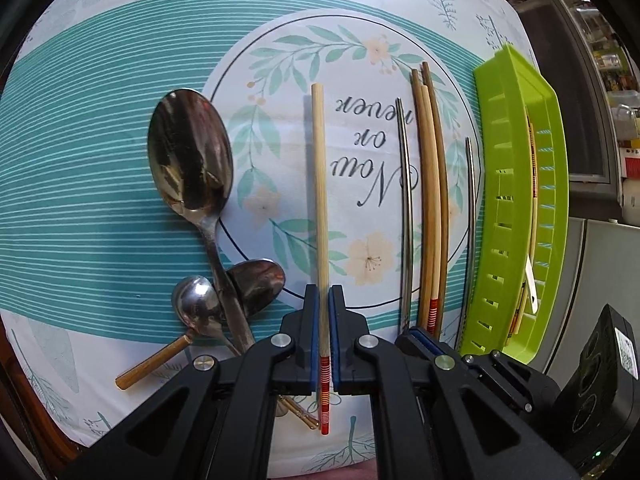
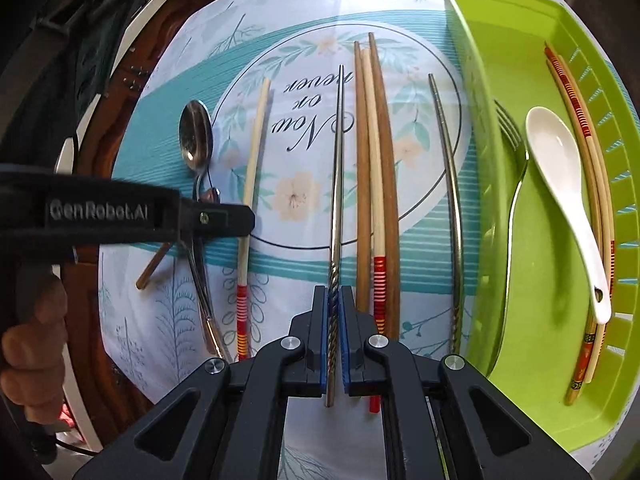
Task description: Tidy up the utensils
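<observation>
Chopsticks [image 1: 320, 216] [image 2: 338, 184] between both grippers' jaws

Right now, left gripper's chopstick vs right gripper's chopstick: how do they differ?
The left gripper is shut on the bamboo chopstick; the right gripper is shut on the metal chopstick.
Bamboo chopstick: pale, matte, red striped band at its handle end. Metal chopstick: shiny silver, twisted handle.
Shared: both gripped near the handle end, pointing away over the tablecloth.
</observation>
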### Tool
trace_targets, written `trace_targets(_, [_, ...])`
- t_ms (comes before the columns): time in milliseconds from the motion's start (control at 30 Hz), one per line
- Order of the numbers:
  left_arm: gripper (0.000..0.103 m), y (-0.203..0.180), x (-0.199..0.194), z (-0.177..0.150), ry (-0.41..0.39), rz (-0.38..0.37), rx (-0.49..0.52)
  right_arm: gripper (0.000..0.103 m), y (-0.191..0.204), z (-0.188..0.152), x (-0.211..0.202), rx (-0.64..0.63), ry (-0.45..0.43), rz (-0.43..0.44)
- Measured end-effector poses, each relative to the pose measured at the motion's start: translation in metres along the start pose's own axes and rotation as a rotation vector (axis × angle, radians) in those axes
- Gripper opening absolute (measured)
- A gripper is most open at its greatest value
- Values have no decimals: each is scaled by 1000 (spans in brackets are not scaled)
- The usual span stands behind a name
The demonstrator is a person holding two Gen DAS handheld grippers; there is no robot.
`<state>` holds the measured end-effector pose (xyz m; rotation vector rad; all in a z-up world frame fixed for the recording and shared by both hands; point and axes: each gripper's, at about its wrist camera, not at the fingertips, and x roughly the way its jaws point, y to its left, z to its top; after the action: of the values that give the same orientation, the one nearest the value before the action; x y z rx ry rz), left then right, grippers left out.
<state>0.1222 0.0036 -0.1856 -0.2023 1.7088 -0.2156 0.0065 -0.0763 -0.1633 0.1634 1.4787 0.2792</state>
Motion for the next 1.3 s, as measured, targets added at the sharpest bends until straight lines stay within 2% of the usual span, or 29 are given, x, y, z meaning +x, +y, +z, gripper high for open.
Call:
trace_targets(233, [3, 4, 4, -1, 20, 72, -7, 4, 9, 0, 4, -28, 0, -35])
trace_targets(433, [6, -11, 8, -3, 36, 179, 36, 4, 7, 0, 4, -14, 4, -34])
trace_targets(600, [4, -23, 9, -3, 37, 210, 67, 5, 3, 1, 4, 7, 7, -20])
trace_targets(933, [3, -4, -13, -16, 34, 75, 31, 7, -7, 13, 5, 83, 25, 19])
trace_targets(1000, [3, -3, -20, -16, 29, 55, 28, 8, -4, 19, 6, 75, 20, 2])
trace_targets(1133, [3, 3, -33, -17, 16, 31, 18, 18, 8, 32, 7, 41, 10, -48])
trace_targets(1300, [3, 24, -48, -20, 5, 7, -5, 18, 27, 44, 11, -28, -1, -141])
